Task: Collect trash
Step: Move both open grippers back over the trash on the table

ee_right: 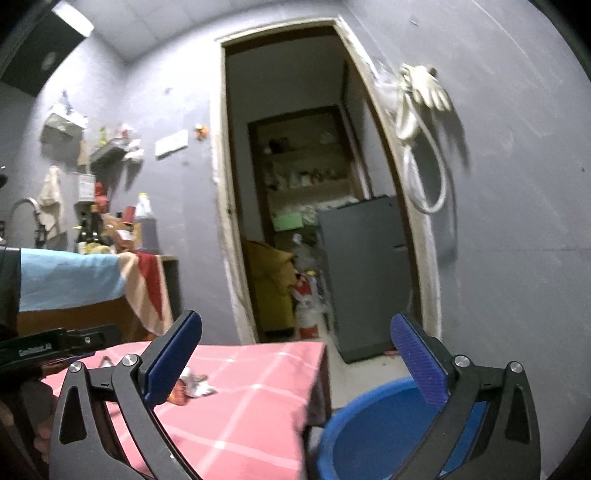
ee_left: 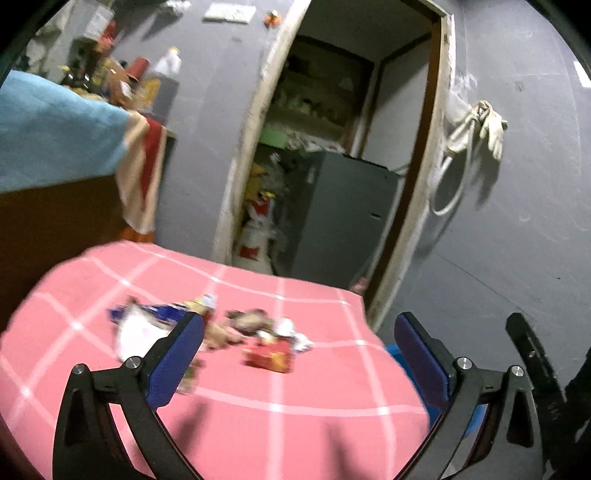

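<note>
Trash (ee_left: 236, 332) lies on the table (ee_left: 332, 406); bin (ee_right: 369, 435) just right of it.

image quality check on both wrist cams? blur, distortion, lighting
Left wrist: motion blur smears the trash pile on the pink tablecloth; fisheye bends the door frame. Right wrist: glove on the wall streaks with blur, ceiling light blown out, corners vignetted black.
</note>
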`<move>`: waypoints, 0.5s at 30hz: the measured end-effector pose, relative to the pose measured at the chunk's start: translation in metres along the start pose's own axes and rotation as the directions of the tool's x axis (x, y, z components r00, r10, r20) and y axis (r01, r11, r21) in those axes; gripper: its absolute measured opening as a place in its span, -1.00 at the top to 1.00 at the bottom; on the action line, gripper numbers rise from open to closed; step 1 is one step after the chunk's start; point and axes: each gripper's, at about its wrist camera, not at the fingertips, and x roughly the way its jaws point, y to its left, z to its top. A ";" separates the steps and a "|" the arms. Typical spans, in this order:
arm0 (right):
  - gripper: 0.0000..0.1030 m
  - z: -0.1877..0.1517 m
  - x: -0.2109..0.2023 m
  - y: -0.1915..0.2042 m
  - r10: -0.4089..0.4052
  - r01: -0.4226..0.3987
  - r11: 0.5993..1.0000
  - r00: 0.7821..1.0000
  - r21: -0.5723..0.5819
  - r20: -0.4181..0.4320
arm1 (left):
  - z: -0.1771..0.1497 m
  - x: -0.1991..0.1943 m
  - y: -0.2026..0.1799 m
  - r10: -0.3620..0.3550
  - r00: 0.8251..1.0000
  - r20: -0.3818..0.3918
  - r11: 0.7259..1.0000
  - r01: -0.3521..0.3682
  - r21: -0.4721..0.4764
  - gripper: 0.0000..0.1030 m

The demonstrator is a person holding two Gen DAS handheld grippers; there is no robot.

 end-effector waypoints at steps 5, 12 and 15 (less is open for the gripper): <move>-1.00 0.000 0.002 0.027 0.057 -0.057 0.998 0.998 -0.023 0.015 | -0.003 -0.024 0.020 0.075 0.995 0.071 0.996 -0.078 0.049 -0.96; -1.00 -0.006 0.014 0.064 0.130 -0.133 0.989 0.991 -0.069 -0.039 | -0.010 -0.042 0.046 0.148 0.985 0.090 0.980 -0.158 0.123 -0.96; -1.00 -0.009 0.022 0.076 0.140 -0.145 0.986 0.988 -0.086 -0.067 | -0.014 -0.040 0.056 0.167 0.985 0.051 0.975 -0.173 0.140 -0.96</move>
